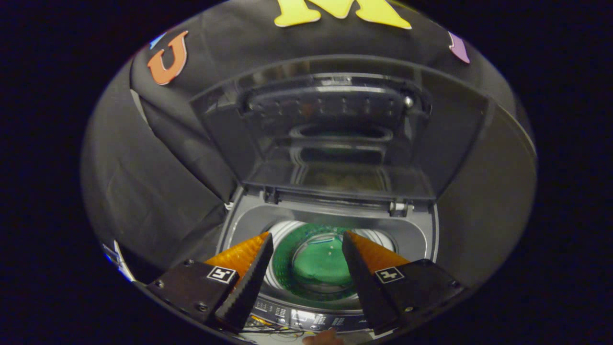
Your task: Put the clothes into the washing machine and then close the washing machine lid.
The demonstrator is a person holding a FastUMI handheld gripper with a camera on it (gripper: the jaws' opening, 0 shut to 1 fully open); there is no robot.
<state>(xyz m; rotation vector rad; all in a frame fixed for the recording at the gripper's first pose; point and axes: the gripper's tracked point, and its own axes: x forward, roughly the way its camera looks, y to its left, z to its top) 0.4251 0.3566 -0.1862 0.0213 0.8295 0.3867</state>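
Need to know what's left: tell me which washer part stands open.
The washing machine lid stands raised above the drum; the open tongs hold nothing.

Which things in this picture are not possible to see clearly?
- Gripper view: drum sides, covered by the open, empty fingers.
- Control panel markings: too small.
- Green item in the drum: cloth or drum part, unclear.
- Raised lid: reflections obscure its glass.

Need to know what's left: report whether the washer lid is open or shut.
Open. The lid stands raised behind the drum, which lies exposed beyond the open, empty gripper.
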